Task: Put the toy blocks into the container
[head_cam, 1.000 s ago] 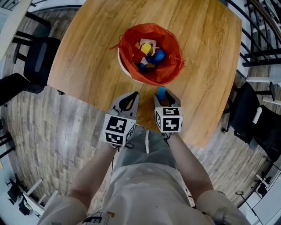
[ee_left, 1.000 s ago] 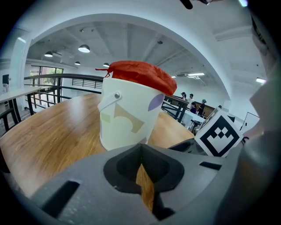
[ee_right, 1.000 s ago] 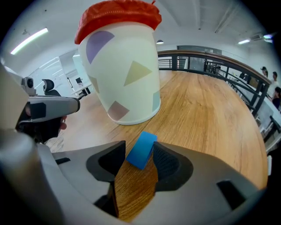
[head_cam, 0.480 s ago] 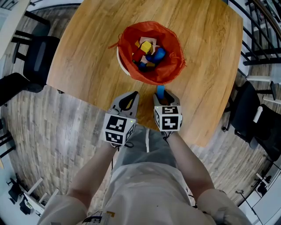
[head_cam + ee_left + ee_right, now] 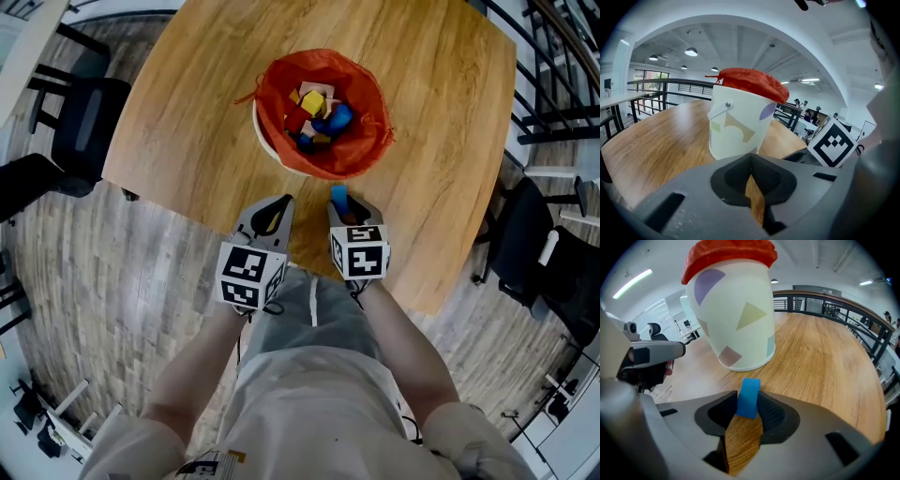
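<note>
Right now my right gripper (image 5: pixel 749 403) has just been closing its jaws on a blue block (image 5: pixel 748 397), which stands upright between the tips. Both pads seem to press its sides, though the left contact is hard to judge. Below the block, between the jaws, I see only the wooden table (image 5: pixel 820 362).

My left gripper (image 5: pixel 751 165) has its jaws drawn together with nothing between them but a thin sliver of tabletop.

Ahead of both pairs of jaws stands the white bucket (image 5: pixel 736 126), lined with a red bag (image 5: pixel 747 80) folded over its rim. From my gripper views I see only its patterned wall (image 5: pixel 736 319), not the inside. The head view alone looks into it: a heap of toy blocks (image 5: pixel 314 117), yellow, red and blue among them, lies in the red lining.

That view also sets the blue block (image 5: pixel 338 196) just short of the bucket's near wall, apart from it, and my two grippers (image 5: pixel 277 208) (image 5: pixel 342 202) side by side.
</note>
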The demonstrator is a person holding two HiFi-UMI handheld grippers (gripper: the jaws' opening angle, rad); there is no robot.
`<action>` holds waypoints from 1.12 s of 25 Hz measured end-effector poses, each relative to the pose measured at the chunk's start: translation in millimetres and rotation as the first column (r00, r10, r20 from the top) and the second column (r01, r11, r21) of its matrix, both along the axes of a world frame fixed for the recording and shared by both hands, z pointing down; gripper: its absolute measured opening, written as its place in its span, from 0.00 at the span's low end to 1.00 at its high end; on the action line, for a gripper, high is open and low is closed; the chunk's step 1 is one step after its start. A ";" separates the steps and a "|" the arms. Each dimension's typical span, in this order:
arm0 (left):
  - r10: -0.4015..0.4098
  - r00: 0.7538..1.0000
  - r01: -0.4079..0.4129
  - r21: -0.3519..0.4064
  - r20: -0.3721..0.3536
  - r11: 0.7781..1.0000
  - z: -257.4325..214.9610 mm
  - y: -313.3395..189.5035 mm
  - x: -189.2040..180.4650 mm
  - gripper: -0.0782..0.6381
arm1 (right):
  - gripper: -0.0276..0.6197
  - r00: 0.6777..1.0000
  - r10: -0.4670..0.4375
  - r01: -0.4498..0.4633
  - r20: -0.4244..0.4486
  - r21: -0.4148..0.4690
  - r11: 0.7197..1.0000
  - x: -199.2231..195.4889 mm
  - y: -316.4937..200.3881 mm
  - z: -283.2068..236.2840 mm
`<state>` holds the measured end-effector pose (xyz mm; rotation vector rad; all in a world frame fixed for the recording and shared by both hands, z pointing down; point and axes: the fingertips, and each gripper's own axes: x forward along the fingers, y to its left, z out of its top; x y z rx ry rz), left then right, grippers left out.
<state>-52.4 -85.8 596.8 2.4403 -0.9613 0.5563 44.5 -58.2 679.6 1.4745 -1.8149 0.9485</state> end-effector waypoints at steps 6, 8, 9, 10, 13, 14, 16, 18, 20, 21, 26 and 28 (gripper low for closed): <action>-0.011 1.000 0.012 0.036 -0.027 0.999 -22.0 -3.0 1.5 0.13 | 0.26 1.000 -0.005 0.003 0.024 0.078 0.997 -0.6 -2.3 -32.0; -0.015 0.999 0.017 0.049 -0.036 0.999 -30.4 -3.9 2.0 0.13 | 0.26 1.000 -0.007 0.004 0.031 0.113 0.994 0.4 -5.1 -47.5; -0.019 0.999 0.021 0.055 -0.041 0.998 -35.0 -4.3 1.7 0.13 | 0.26 0.999 -0.008 0.003 0.037 0.130 0.991 0.8 -6.3 -56.0; -0.025 0.999 0.028 0.061 -0.046 0.998 -40.0 -4.9 0.9 0.13 | 0.26 0.999 -0.009 0.002 0.044 0.148 0.989 1.0 -7.3 -64.8; -0.052 0.996 0.058 0.081 -0.066 0.995 -57.2 -8.2 -3.6 0.13 | 0.26 0.998 -0.019 0.006 0.060 0.207 0.978 0.8 -10.4 -91.9; -0.059 0.996 0.066 0.090 -0.072 0.994 -63.3 -9.1 -5.1 0.13 | 0.26 0.998 -0.023 0.009 0.062 0.227 0.974 0.7 -10.8 -101.0; -0.064 0.995 0.072 0.111 -0.077 0.991 -75.0 -9.4 -7.6 0.13 | 0.26 0.997 -0.032 0.014 0.066 0.263 0.965 -0.1 -10.0 -118.9; -0.062 0.995 0.073 0.133 -0.078 0.988 -86.1 -8.6 -9.7 0.13 | 0.26 0.997 -0.042 0.019 0.070 0.295 0.955 -1.3 -7.8 -135.9; -0.064 0.995 0.075 0.152 -0.081 0.985 -97.6 -7.5 -11.8 0.13 | 0.26 0.996 -0.049 0.022 0.077 0.324 0.946 -2.7 -4.9 -153.2; -0.065 0.994 0.078 0.161 -0.085 0.984 -103.8 -6.6 -12.7 0.13 | 0.26 0.995 -0.053 0.023 0.081 0.339 0.940 -3.5 -3.4 -162.2; -0.072 0.990 0.096 0.204 -0.120 0.974 -138.7 -0.1 -14.3 0.13 | 0.26 0.993 -0.082 0.035 0.091 0.425 0.904 -8.4 1.7 -209.1; -0.072 0.987 0.103 0.216 -0.145 0.971 -153.3 2.7 -13.9 0.13 | 0.26 0.991 -0.097 0.043 0.094 0.458 0.888 -11.6 3.2 -227.3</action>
